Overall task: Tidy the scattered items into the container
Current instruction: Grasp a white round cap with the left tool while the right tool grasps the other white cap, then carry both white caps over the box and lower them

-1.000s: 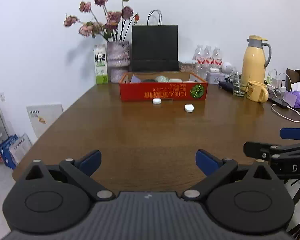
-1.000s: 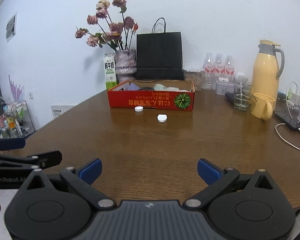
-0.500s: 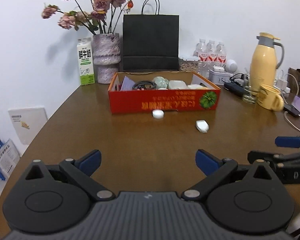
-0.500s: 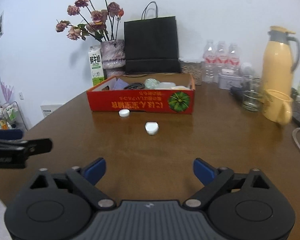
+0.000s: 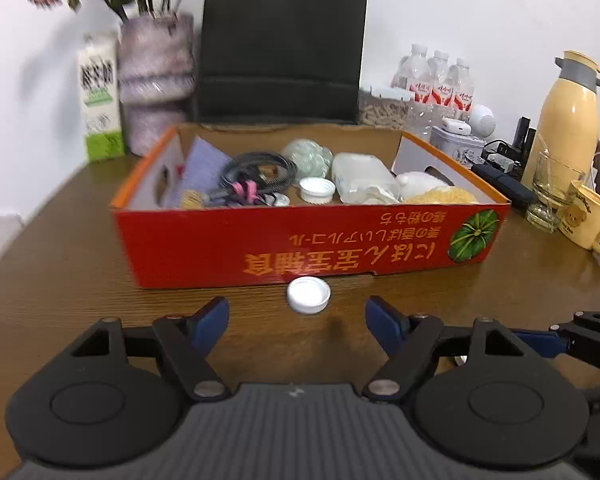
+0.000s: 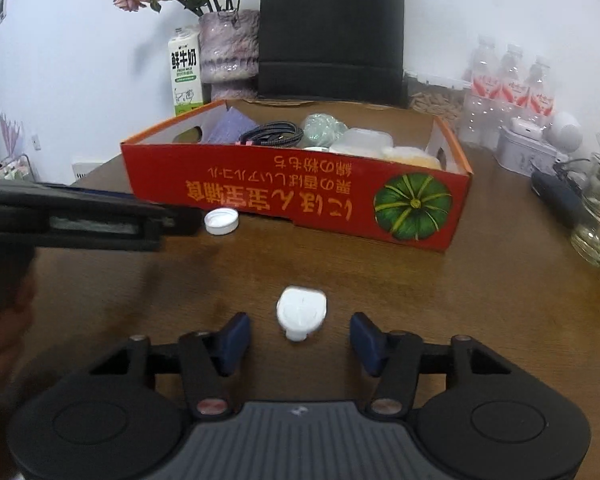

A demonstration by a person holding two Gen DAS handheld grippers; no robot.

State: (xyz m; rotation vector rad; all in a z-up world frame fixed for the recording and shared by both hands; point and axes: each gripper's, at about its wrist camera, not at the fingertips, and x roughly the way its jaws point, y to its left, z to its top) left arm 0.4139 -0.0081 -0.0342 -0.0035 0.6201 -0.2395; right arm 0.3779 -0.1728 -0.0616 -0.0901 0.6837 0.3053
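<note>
Both claws are closing, neither yet gripping: left claw [image 5: 296, 316] lines up on the white cap [image 5: 308, 294], right claw [image 6: 299, 336] straddles what looks like a white plug [image 6: 301, 312], both bound for the red box [image 6: 260, 196]

We saw a brown wooden table [image 5: 60, 264] across the lower frame, a red cardboard box [image 5: 308, 240] at centre, a white bottle cap [image 5: 308, 294] just below it, a white plug-like piece [image 6: 301, 311] lower centre, a yellow mug [image 5: 586, 220] at right, a milk carton [image 6: 185, 76] upper left.

White wall [image 5: 460, 8], brown wooden table [image 5: 60, 272]
</note>
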